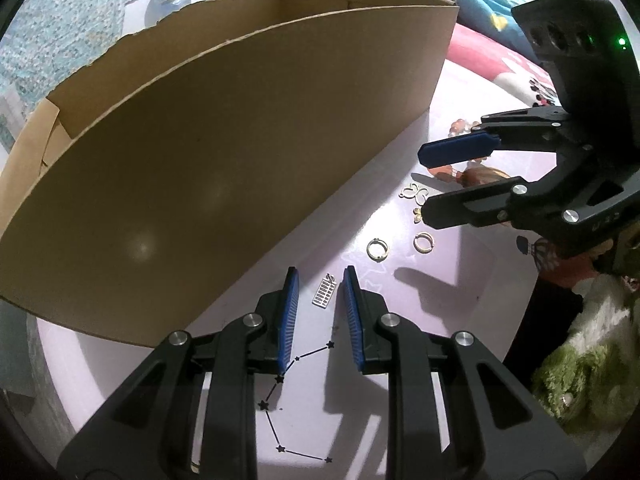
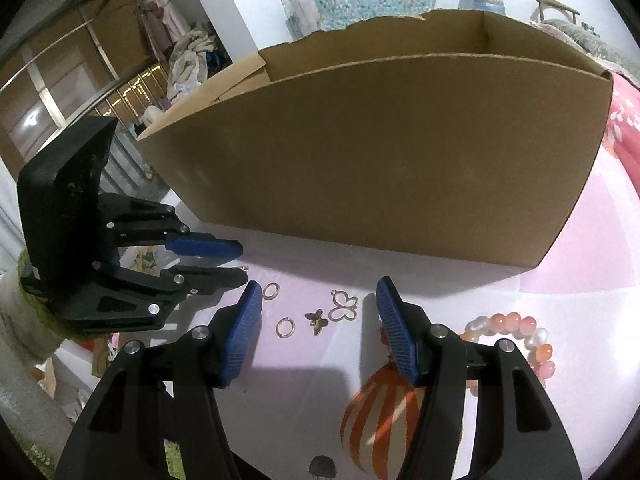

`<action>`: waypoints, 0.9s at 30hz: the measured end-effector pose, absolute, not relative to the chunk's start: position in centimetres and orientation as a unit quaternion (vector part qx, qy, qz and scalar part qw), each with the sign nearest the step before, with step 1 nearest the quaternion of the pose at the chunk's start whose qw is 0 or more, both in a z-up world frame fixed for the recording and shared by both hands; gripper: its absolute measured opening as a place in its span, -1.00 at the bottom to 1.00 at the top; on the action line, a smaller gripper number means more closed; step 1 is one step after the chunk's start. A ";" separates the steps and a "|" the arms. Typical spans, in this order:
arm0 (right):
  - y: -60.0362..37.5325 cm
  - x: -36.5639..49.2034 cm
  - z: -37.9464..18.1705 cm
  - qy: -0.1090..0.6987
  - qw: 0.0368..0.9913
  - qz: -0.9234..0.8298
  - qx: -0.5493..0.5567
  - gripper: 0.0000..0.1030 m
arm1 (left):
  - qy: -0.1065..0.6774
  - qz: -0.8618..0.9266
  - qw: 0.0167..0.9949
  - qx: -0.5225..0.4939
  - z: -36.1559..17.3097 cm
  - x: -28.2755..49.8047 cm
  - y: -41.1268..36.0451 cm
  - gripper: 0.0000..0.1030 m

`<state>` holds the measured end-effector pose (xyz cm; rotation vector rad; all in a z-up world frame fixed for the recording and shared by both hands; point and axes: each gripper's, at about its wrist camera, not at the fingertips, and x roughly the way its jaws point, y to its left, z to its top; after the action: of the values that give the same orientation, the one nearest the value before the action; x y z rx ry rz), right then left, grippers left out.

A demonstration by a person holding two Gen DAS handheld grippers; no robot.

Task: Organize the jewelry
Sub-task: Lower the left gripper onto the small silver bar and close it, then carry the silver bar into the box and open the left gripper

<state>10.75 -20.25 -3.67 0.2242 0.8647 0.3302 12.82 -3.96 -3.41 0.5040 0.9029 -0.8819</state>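
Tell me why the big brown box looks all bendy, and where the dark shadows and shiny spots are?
In both wrist views the fisheye lens bows the brown cardboard box. In the left wrist view, soft glare spots sit on its front wall, and the left tongs throw dark shadows on the pale pink tabletop. In the right wrist view, the right tongs cast a broad shadow below the small gold rings.

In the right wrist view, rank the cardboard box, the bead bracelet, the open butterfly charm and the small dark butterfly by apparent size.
1. cardboard box
2. bead bracelet, partly hidden behind the right gripper's fingers
3. open butterfly charm
4. small dark butterfly

All four sit at roughly similar depth, so the order seems safe.
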 end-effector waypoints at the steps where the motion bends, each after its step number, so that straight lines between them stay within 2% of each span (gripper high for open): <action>1: -20.2 10.7 -3.6 0.417 0.889 0.160 0.107 0.13 | 0.417 -0.409 0.778 0.231 -3.4 12.8 -3.9 -0.63; 5: -19.9 10.5 -3.3 0.413 0.891 0.158 0.103 0.13 | 0.411 -0.411 0.780 0.231 -3.5 12.4 -3.8 -0.71; 9: -19.9 10.1 -3.0 0.413 0.892 0.156 0.102 0.13 | 0.408 -0.409 0.783 0.231 -3.4 12.2 -3.7 -0.91; 14: -19.5 9.3 -2.6 0.414 0.892 0.157 0.088 0.12 | 0.405 -0.400 0.792 0.222 -3.5 11.8 -3.6 -0.92; 18: -18.5 8.8 -2.3 0.418 0.892 0.160 0.064 -0.01 | 0.406 -0.387 0.803 0.202 -3.6 11.4 -3.3 -0.92; 20: -18.2 8.6 -2.5 0.421 0.890 0.163 0.059 -0.17 | 0.407 -0.381 0.808 0.190 -3.7 11.2 -3.0 -0.92; 27: -15.9 9.4 -3.1 0.433 0.885 0.170 0.009 -0.52 | 0.407 -0.362 0.823 0.160 -3.8 10.5 -1.8 -0.92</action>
<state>9.37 -15.91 -3.12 0.0192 0.9013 0.3533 10.47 -1.77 -3.81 0.3393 0.8656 -0.7699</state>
